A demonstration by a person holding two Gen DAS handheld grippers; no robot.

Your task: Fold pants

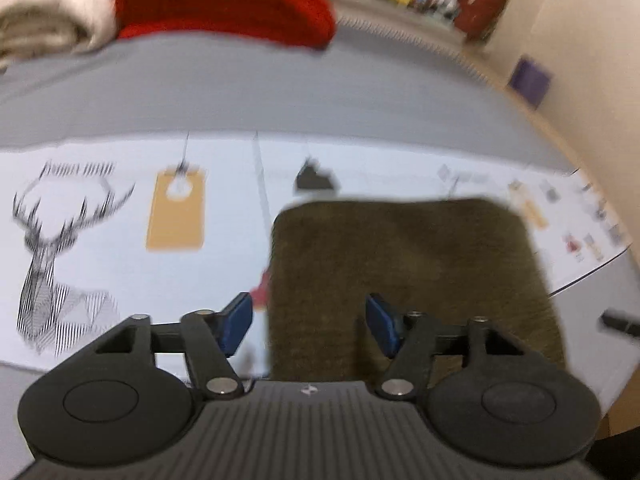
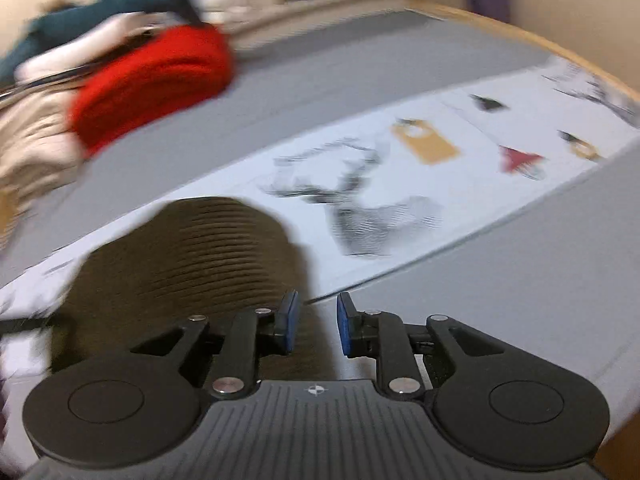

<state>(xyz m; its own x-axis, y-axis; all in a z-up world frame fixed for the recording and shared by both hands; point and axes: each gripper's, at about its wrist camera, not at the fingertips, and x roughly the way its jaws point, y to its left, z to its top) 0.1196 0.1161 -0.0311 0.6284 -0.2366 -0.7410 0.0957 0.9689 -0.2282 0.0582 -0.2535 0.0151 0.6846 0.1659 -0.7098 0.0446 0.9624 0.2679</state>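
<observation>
left wrist gives us the squarest look at the pants (image 1: 408, 280): a dark olive-brown ribbed fold with straight top and side edges, lying on a white printed sheet (image 1: 120, 264) that covers the grey worktop (image 1: 240, 96). only here do we see the deer drawing upright, with a tan tag (image 1: 176, 212) beside it and a thin seam running down the sheet just left of the pants. the left gripper (image 1: 310, 324) has its jaws about half apart with nothing between the blue pads (image 1: 238, 322); the pants lie below and beyond them, their left edge falling inside the gap, the right pad over the cloth. we cannot tell whether a pad touches the cloth.

right wrist shows what the other misses: the front edge of the sheet crossing the worktop, bare grey worktop to the right of it, and a teal garment (image 2: 100, 8) on the pile behind. from here the pants (image 2: 192, 256) look rounded and lie ahead and to the left of the right gripper (image 2: 316, 324), whose jaws stand narrow and empty, the left pad at the fold's near right border.

a red knit (image 1: 224, 0) and beige cloth (image 1: 44, 12) sit at the far side, well apart from the pants. between them the grey worktop is open. both views are blurred.
</observation>
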